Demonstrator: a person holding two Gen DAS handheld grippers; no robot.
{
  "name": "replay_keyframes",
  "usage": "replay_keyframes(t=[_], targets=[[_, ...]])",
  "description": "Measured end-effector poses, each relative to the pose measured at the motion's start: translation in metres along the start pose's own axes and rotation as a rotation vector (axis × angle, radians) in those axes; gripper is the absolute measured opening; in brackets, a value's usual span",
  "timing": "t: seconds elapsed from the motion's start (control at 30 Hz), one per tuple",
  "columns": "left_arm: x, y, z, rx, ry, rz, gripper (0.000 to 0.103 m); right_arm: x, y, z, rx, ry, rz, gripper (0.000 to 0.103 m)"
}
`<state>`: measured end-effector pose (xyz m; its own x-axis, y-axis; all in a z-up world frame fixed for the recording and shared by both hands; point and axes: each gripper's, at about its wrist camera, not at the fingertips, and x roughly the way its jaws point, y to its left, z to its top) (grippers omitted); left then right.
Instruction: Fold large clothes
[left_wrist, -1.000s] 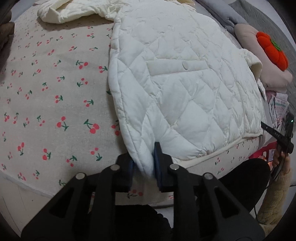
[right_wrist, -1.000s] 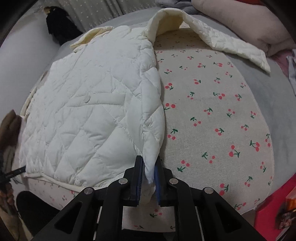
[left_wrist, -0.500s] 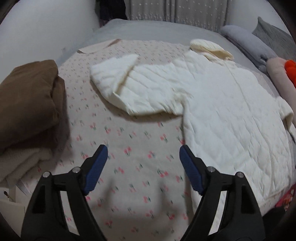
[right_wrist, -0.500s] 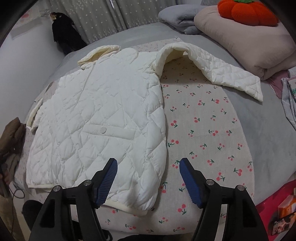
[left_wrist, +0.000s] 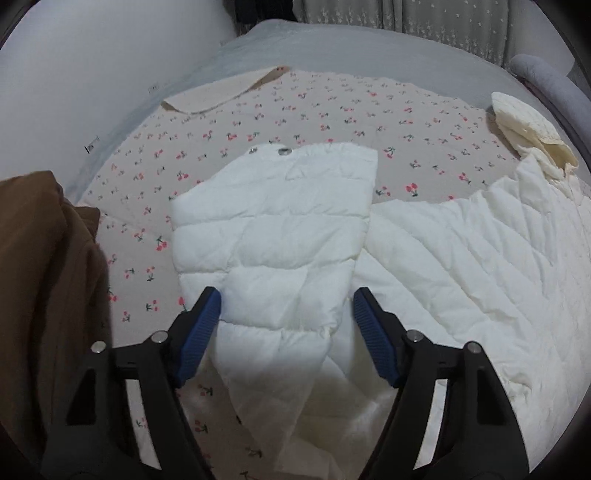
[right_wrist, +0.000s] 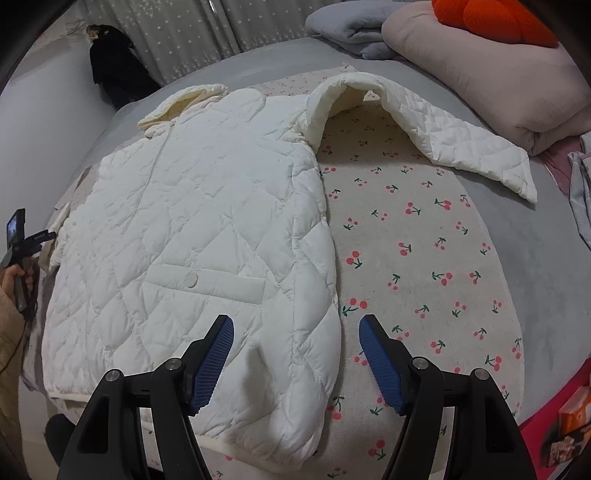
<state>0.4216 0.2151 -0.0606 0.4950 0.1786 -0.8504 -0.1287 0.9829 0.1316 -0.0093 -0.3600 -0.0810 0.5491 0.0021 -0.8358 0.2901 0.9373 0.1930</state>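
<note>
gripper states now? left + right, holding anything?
Left tool: closing, sleeve between the jaws, not gripped.
Right tool: open, holding nothing, over the jacket hem.

The jacket (right_wrist: 207, 236) is cream-white with diamond quilting; its collar (left_wrist: 532, 125), at the upper right of the left view, is a yellower cream. The cloth (right_wrist: 417, 258) under it is beige with small red cherries on green stems. The sheet (right_wrist: 546, 258) is plain grey. A brown garment (left_wrist: 44, 288) fills the left edge of the left view. At the top right of the right view sit a dusty-pink pillow (right_wrist: 491, 85) and an orange cushion (right_wrist: 491, 18). The curtain (right_wrist: 207, 33) is grey with white specks. The pads (right_wrist: 214, 365) are blue on black.
</note>
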Motion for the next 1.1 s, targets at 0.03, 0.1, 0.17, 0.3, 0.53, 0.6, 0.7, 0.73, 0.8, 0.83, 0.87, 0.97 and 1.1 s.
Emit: replay_keyframes(t=[0.03, 0.1, 0.17, 0.3, 0.53, 0.6, 0.7, 0.73, 0.8, 0.83, 0.87, 0.97, 1.1], targets=[[0.004, 0.002, -0.001, 0.003, 0.007, 0.011, 0.046, 0.003, -0.001, 0.001, 0.003, 0.004, -0.003, 0.072], [-0.005, 0.012, -0.001, -0.014, -0.051, 0.051, 0.011, 0.009, -0.002, 0.005, 0.006, 0.012, -0.009, 0.072], [-0.042, 0.025, -0.012, -0.073, -0.176, 0.046, 0.010, 0.014, -0.001, 0.008, 0.006, 0.017, -0.014, 0.072], [-0.116, 0.060, -0.041, -0.202, -0.411, 0.064, 0.012, 0.019, 0.004, 0.014, 0.001, 0.015, -0.005, 0.072], [-0.144, 0.121, -0.109, -0.484, -0.413, 0.233, 0.054, 0.026, 0.015, 0.017, 0.006, 0.011, 0.031, 0.072], [-0.156, 0.118, -0.118, -0.472, -0.449, 0.353, 0.062, 0.026, 0.016, 0.018, 0.005, 0.013, 0.030, 0.072], [-0.176, 0.117, -0.125, -0.496, -0.495, 0.364, 0.079, 0.021, 0.013, 0.019, 0.007, -0.001, 0.035, 0.072], [-0.182, 0.117, -0.126, -0.503, -0.502, 0.347, 0.080, 0.019, 0.010, 0.020, 0.014, -0.009, 0.034, 0.072], [-0.187, 0.113, -0.126, -0.486, -0.487, 0.288, 0.081, 0.014, -0.002, 0.022, 0.044, -0.028, 0.029, 0.074], [-0.188, 0.109, -0.124, -0.469, -0.471, 0.255, 0.081, 0.011, -0.011, 0.023, 0.069, -0.039, 0.026, 0.074], [-0.188, 0.104, -0.124, -0.451, -0.451, 0.220, 0.082, 0.009, -0.019, 0.024, 0.095, -0.049, 0.025, 0.075], [-0.190, 0.086, -0.121, -0.371, -0.367, 0.071, 0.083, 0.003, -0.053, 0.028, 0.190, -0.086, 0.028, 0.075], [-0.190, 0.038, -0.113, -0.254, -0.269, -0.134, 0.083, -0.005, -0.107, 0.040, 0.342, -0.153, 0.043, 0.076]])
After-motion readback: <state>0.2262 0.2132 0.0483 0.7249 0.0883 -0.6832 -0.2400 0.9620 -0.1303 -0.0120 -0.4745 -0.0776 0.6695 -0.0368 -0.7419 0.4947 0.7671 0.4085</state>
